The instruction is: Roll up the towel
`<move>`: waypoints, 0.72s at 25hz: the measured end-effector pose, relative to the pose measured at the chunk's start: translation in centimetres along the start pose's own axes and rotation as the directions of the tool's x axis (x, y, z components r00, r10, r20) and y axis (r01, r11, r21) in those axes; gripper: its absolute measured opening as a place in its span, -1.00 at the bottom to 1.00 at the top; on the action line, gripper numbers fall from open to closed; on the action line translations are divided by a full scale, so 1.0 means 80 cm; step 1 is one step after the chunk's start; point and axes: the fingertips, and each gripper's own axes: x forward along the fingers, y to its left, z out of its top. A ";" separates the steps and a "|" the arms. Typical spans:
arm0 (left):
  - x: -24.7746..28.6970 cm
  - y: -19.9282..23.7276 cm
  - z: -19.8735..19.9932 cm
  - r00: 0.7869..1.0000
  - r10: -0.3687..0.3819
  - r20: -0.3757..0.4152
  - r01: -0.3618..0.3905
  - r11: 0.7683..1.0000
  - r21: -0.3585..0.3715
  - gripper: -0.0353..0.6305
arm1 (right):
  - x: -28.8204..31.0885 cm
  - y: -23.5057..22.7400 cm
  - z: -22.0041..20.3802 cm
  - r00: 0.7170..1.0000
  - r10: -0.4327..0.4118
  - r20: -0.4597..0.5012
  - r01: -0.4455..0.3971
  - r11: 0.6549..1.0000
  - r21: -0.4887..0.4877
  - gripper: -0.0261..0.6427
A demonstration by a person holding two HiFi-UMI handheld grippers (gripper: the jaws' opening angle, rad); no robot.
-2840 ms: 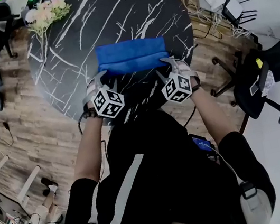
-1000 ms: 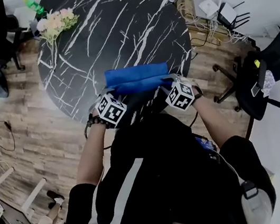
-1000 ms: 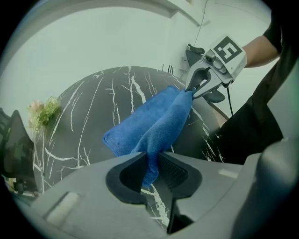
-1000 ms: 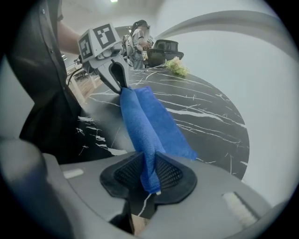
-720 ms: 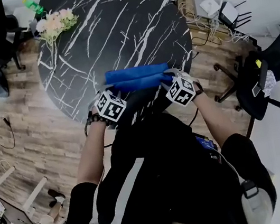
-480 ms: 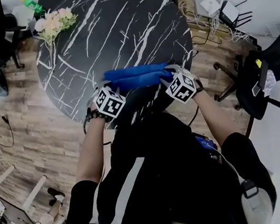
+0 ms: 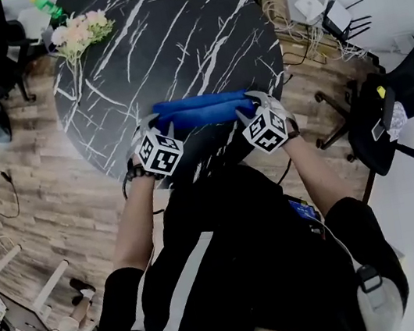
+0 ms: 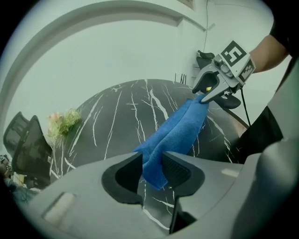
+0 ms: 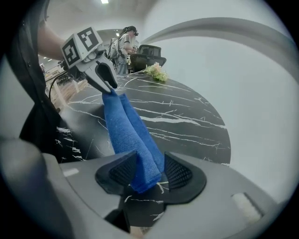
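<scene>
The towel has changed shape fast. A few seconds ago it lay as a broad folded rectangle. Now it is a narrow blue band across the near part of the marble counter, well apart from the flowers at the far edge. We read that as the rolling turns being largely made, though from above we cannot tell how tight the roll is.

The other change is in the grip. Both sets of fingers have just been opening, each with a towel end between them. In the left gripper view the cloth fills the gap between the left gripper's fingers and brushes the pads, but it no longer looks pinched. In the right gripper view the end sits loosely between the right gripper's fingers, with the counter showing underneath. We judge this to be a release, either to re-grip for another turn or to leave the roll as it lies. The loose layers could spring open once the pads are clear.

Both hands sit at the near edge of the counter, one at each end of the band. The grippers point steeply downward and mirror each other, marker cubes toward us.
</scene>
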 end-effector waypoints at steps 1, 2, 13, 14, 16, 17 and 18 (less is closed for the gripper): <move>-0.006 0.001 0.002 1.000 0.011 0.016 -0.011 1.000 -0.003 -0.49 | -0.005 -0.001 0.002 1.000 -0.014 0.013 0.014 1.000 -0.003 -0.39; -0.012 0.002 0.006 0.999 0.019 0.035 -0.018 1.000 -0.007 -0.49 | -0.011 -0.002 0.006 0.999 -0.028 0.031 0.028 1.000 -0.007 -0.39; -0.019 -0.070 0.007 0.992 -0.084 0.093 0.080 0.995 0.055 -0.56 | -0.025 0.077 0.001 0.996 0.080 0.048 -0.073 0.988 -0.136 -0.42; -0.016 -0.072 0.003 0.993 -0.087 0.084 0.082 0.995 0.056 -0.56 | -0.022 0.083 -0.004 0.995 0.093 0.037 -0.086 0.986 -0.145 -0.42; -0.009 -0.074 -0.002 0.994 -0.089 0.067 0.085 0.995 0.056 -0.56 | -0.015 0.088 -0.012 0.994 0.111 0.019 -0.107 0.984 -0.140 -0.43; -0.006 -0.073 -0.005 0.995 -0.086 0.058 0.083 0.995 0.058 -0.56 | -0.011 0.088 -0.016 0.993 0.115 0.009 -0.113 0.985 -0.128 -0.44; -0.003 -0.072 -0.008 0.996 -0.081 0.047 0.078 0.995 0.060 -0.56 | -0.007 0.086 -0.019 0.993 0.119 0.001 -0.118 0.987 -0.111 -0.44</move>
